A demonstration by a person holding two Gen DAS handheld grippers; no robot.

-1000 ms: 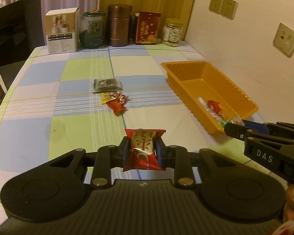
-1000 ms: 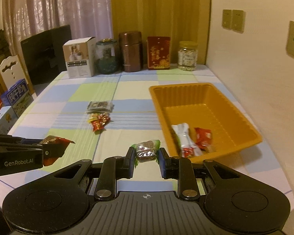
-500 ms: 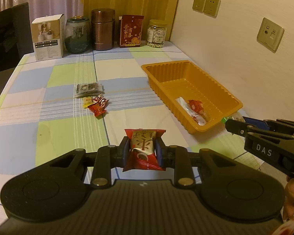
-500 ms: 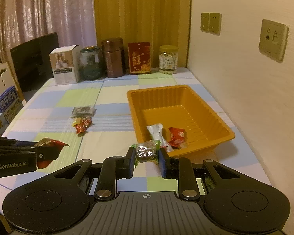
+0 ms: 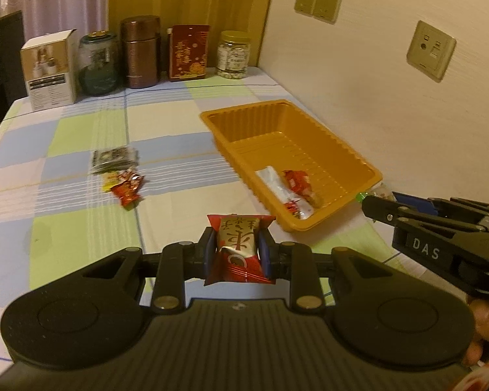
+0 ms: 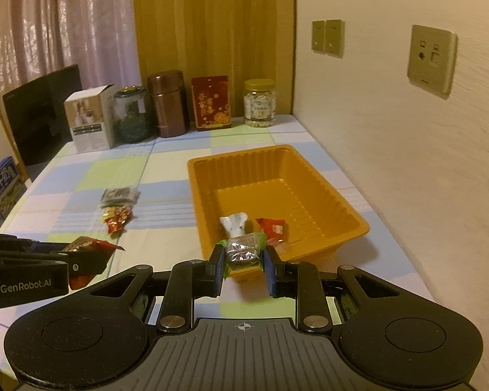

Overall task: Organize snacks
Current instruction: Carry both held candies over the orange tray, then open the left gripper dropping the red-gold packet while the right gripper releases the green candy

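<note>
Two grippers each clamp one snack: left gripper (image 5: 237, 251) on a red packet (image 5: 239, 249), right gripper (image 6: 243, 260) on a silver-green sweet (image 6: 243, 253), just before the orange tray (image 6: 309, 166).

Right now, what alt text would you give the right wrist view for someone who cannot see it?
The right gripper is shut on a silver, green-edged snack packet by the near end of an orange tray holding a white packet and a red packet. At left, the left gripper holds a red snack above the checked tablecloth.
</note>
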